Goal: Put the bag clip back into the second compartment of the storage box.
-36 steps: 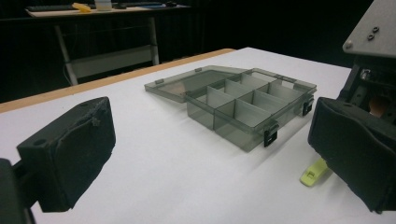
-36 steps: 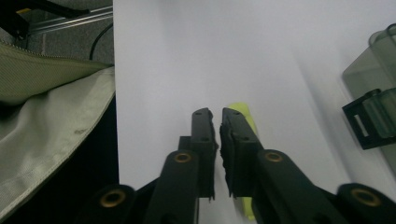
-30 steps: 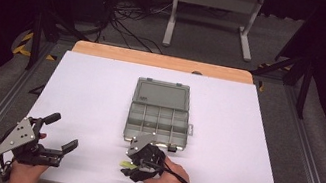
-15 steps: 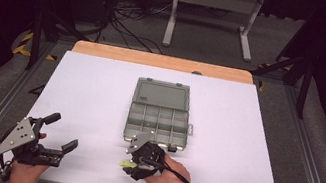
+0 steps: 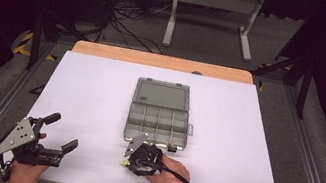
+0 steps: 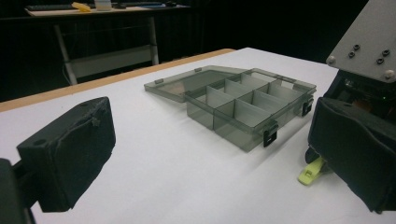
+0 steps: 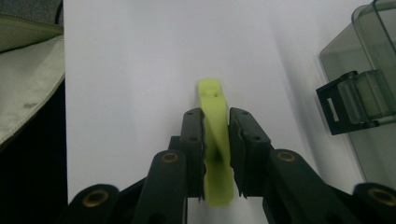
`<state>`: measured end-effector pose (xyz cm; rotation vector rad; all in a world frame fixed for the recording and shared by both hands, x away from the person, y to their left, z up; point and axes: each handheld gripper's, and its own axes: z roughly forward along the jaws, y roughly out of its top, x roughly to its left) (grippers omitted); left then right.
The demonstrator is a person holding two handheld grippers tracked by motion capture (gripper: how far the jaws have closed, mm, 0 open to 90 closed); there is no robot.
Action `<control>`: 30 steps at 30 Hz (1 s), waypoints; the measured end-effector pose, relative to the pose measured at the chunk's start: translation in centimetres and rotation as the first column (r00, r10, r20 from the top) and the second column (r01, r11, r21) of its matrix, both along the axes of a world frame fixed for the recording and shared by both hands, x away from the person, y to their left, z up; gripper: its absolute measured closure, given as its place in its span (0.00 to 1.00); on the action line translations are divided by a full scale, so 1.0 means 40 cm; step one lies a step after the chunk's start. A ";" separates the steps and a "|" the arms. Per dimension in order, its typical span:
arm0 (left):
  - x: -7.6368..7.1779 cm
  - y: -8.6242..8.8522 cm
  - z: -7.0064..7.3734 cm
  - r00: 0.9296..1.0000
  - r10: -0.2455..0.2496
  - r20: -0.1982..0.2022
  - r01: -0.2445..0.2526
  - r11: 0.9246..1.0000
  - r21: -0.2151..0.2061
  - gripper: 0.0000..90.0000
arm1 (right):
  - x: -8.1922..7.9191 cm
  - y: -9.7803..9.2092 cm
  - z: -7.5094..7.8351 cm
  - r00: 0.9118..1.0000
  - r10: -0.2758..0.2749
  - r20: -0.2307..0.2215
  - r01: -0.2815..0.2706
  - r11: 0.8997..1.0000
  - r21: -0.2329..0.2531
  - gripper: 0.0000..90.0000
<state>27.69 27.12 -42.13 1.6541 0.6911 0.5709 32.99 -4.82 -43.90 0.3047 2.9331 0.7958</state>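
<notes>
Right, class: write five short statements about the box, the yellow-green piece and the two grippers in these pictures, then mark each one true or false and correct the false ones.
1. The grey compartment box lies with its lid open. True.
2. The right gripper has its fingers closed on the yellow-green piece. True.
3. The left gripper holds the box's lid. False: its fingers are spread apart with nothing between them, well to the left of the box.
4. The yellow-green piece sits in one of the box's compartments. False: it is outside the box, at the near side by a black latch.
5. The box rests on the white table. True.
</notes>
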 end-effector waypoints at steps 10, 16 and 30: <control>0.000 0.002 0.001 1.000 -0.001 -0.004 0.001 1.000 0.004 0.01 | 0.000 -0.006 0.010 1.000 0.002 0.011 -0.002 1.000 0.030 0.87; 0.000 0.001 0.000 1.000 0.001 -0.003 -0.001 1.000 0.003 0.01 | 0.000 -0.023 0.036 1.000 -0.006 0.005 0.006 0.997 0.074 0.87; 0.000 0.002 0.001 1.000 0.002 -0.001 -0.002 1.000 0.004 0.01 | 0.014 -0.056 0.129 0.998 -0.041 0.039 0.035 0.988 0.151 0.87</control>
